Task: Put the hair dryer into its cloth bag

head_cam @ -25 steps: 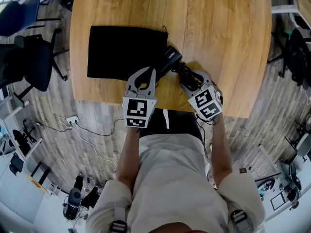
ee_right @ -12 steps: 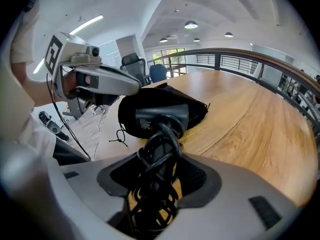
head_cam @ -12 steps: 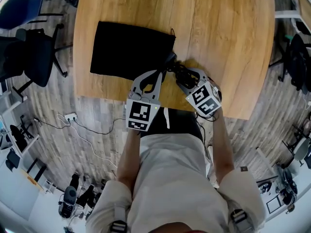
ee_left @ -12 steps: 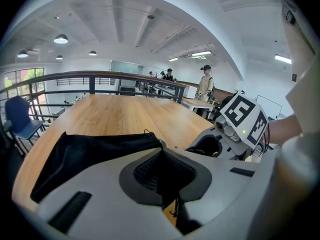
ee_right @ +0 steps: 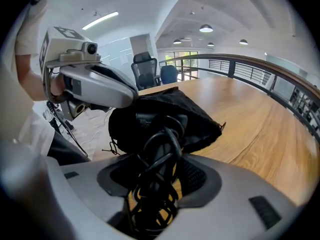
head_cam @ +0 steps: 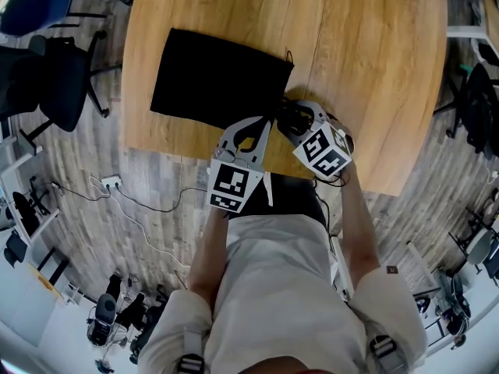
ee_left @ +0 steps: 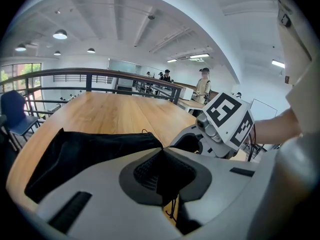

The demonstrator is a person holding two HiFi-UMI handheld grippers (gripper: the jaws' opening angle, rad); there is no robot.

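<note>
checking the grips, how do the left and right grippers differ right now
The left gripper pinches the thin edge of the cloth bag, jaws nearly together; the right gripper clamps the bulky hair dryer and its coiled cord, jaws wider apart. Both grip something black at the bag's mouth.

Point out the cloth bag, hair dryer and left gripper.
cloth bag (head_cam: 210,84), head view, middle of the flat fabric.
hair dryer (ee_right: 145,120), right gripper view, printed body at the bag's mouth.
left gripper (ee_left: 161,152), left gripper view, where its tips meet.
</note>
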